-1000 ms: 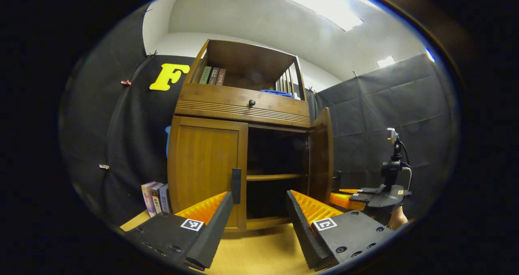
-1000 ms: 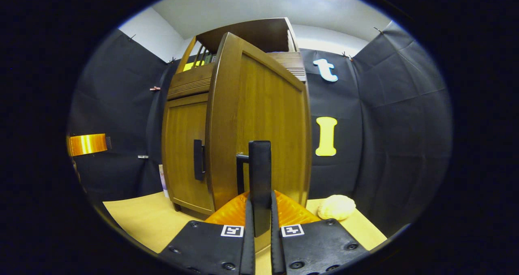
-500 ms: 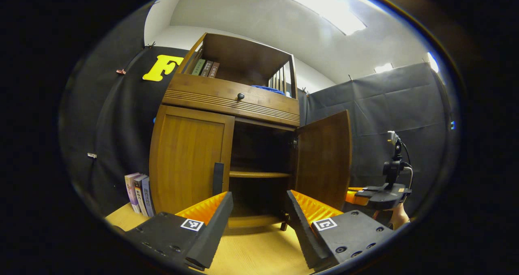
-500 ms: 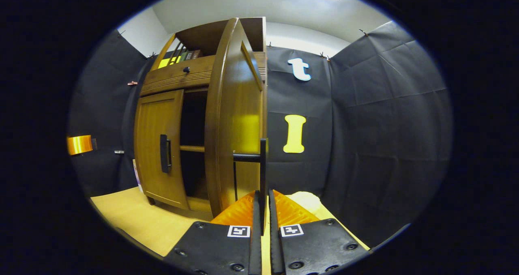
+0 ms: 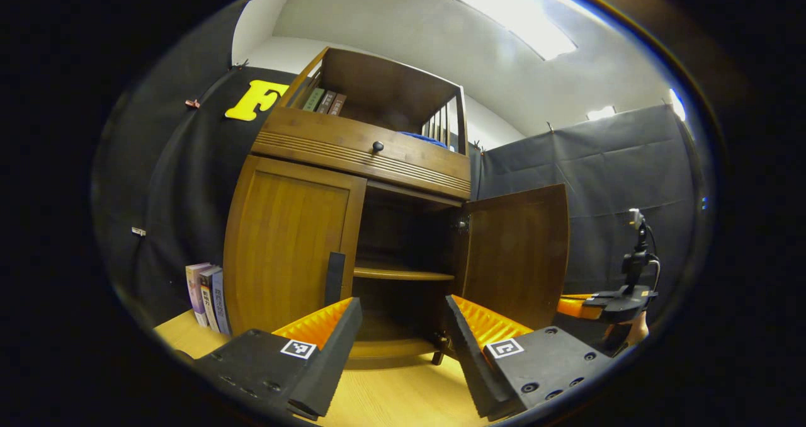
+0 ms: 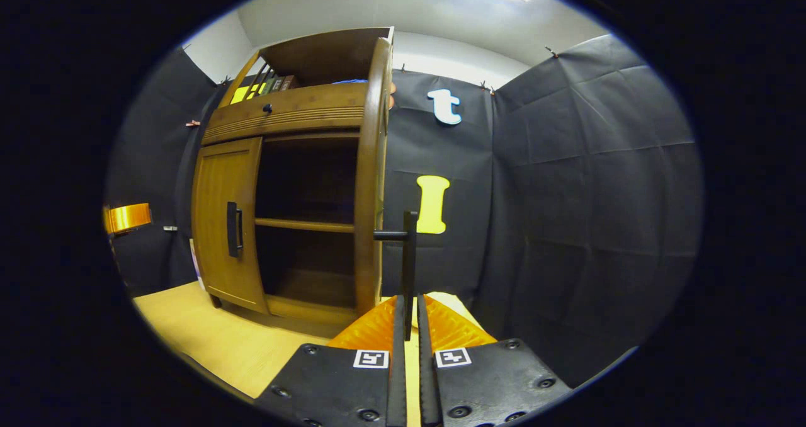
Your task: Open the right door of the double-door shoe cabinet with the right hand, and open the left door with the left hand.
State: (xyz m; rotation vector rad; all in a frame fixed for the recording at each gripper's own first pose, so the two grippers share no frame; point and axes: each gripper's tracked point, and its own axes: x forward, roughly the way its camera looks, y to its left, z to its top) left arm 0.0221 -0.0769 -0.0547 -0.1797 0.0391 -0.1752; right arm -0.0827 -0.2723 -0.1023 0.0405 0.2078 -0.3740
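Wooden double-door shoe cabinet (image 5: 352, 162) stands on a pale table (image 6: 208, 339) in the booth, its right door (image 5: 516, 257) swung wide at 3 o'clock in the left gripper view and seen edge-on (image 6: 371, 181) in the right gripper view. The right hand-held gripper (image 6: 409, 326) is closed tight on that door's dark bar handle (image 6: 409, 257), both fingers pressed against it at 6 o'clock. The left door (image 5: 283, 250) is shut, its dark handle (image 5: 334, 278) just above the left hand-held gripper (image 5: 400, 320), whose fingers are spread wide and hold nothing, apart from the handle. An inner shelf (image 5: 403, 274) shows in the open half. A drawer with a round knob (image 5: 378, 146) runs across the top at 12 o'clock, with books (image 5: 324, 101) on the open shelf above it. More books (image 5: 204, 295) stand on the table at 9 o'clock, beside the cabinet. The other hand-held gripper and the hand holding it (image 5: 630, 332) appear at 4 o'clock in the left gripper view
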